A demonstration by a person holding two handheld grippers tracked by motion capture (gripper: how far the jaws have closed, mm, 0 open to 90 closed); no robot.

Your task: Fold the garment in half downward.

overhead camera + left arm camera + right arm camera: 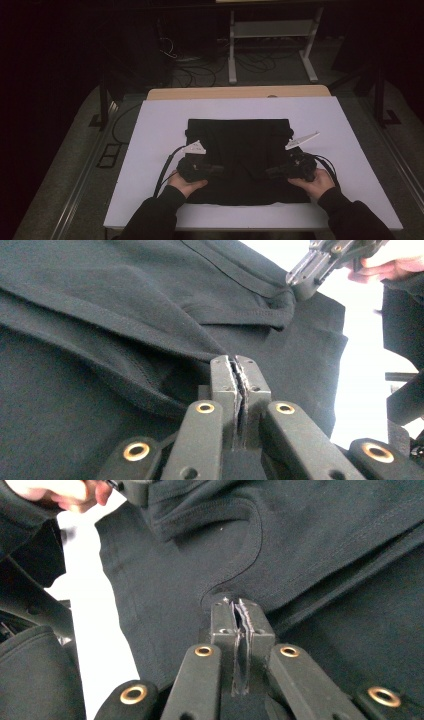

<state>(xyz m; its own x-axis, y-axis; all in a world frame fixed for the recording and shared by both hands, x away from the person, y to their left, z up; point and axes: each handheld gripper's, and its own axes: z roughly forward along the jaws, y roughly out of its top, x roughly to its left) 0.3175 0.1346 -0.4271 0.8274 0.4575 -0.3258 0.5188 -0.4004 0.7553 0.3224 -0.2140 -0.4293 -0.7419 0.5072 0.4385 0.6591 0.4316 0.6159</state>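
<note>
High view: black garment (239, 160) lying partly folded at the middle of the white surface (150, 150), far edge squared off, near hem close to the person's side. Left tool (220, 170) and right tool (267, 172) brought inward over the near half of the cloth, facing one another, each held in a hand (186, 184) entering from the bottom edge. Left gripper view: jaws pressed together at the tips, a ridge of dark fabric (125, 370) bunched against them; whether cloth is pinched between the pads cannot be told, though the fold rises right at the tips. Right gripper view: jaws likewise pressed together on or just at a curved seam (250, 555), with the same doubt over a true pinch. Judged from the layout, folding under way but unfinished: sides appear turned in, a final fold of the near half toward the far edge apparently left to do. Open room generous on all sides of the garment: bare white board left, right and beyond, wooden strip (239, 92) at the far end, dark floor and cables past the surface's edges.
</note>
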